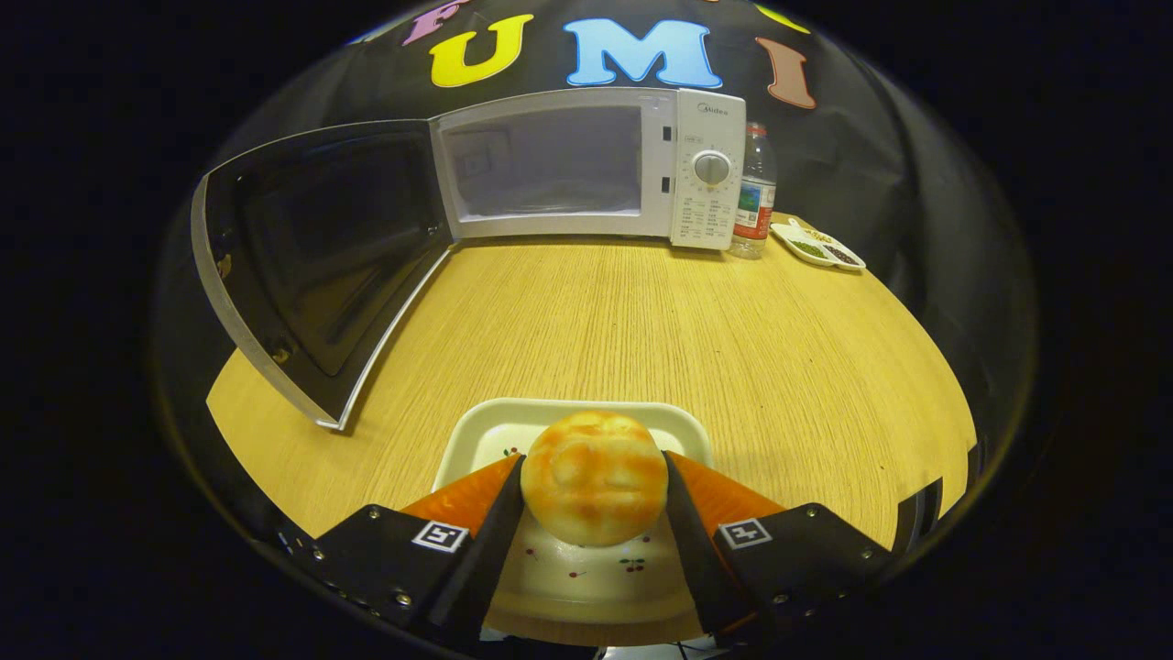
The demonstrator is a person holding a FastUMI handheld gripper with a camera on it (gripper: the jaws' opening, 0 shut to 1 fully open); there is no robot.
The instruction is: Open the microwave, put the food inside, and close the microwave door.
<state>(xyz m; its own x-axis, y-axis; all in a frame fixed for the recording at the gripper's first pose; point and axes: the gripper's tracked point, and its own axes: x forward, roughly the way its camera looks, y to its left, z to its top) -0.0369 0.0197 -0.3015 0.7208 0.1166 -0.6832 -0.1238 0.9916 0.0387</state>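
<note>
1. Gripper (pixel 594 477) of mine is clenched on the bread bun (pixel 594 477); both fingers press its sides, just above the white tray (pixel 476 431).
2. Beyond is the wooden table (pixel 641 312).
3. Farther, the microwave (pixel 586 165) stands with its door (pixel 312 257) swung open, a water bottle (pixel 755 192) beside it.

The bun's (pixel 595 477) flanks are covered by the tongs (pixel 594 486), which press it from both sides, and its underside can't be seen. The near end of the tray (pixel 476 431), low in the frame, is masked by them too. Upper right: the bottle (pixel 755 192) is half hidden behind the microwave (pixel 706 174), and what fills the small dish (pixel 818 246) is too tiny to identify.
</note>
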